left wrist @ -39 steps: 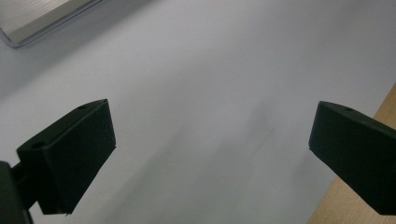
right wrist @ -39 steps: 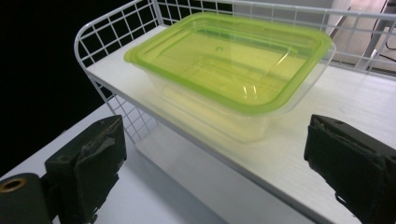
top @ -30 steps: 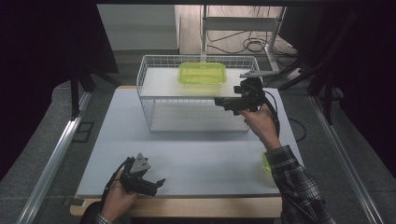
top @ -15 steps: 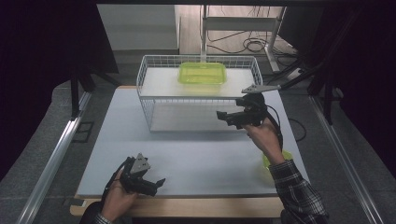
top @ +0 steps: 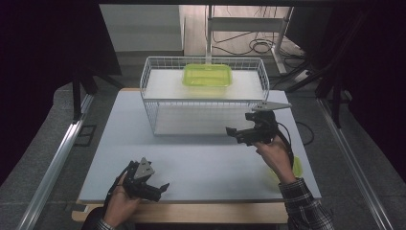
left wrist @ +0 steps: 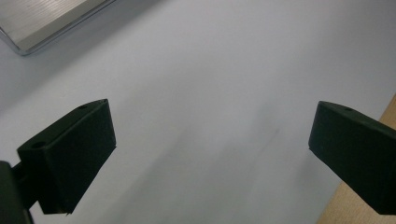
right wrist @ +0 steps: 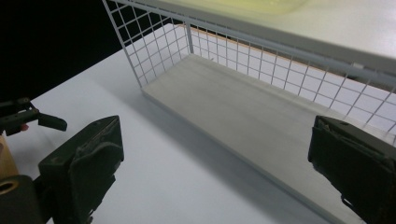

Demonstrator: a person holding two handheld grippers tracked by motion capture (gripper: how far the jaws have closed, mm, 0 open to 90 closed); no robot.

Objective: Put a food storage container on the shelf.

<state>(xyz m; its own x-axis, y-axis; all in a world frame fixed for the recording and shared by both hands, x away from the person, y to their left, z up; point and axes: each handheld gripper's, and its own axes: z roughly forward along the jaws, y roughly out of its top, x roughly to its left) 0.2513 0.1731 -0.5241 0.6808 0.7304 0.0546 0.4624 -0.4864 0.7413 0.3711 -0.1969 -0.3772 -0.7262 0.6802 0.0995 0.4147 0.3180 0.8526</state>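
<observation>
A lab: black curtains (top: pixel 57 43), floor cables (top: pixel 258 45), aluminium rails (top: pixel 57 163).

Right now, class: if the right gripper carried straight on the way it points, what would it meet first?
Probably the lower shelf of the white wire rack. The right gripper, jaws open, aims at that bare shelf board; how far off it lies is hard to judge.

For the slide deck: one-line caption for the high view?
Open right gripper beside white wire rack holding yellow-green plastic container.
</observation>
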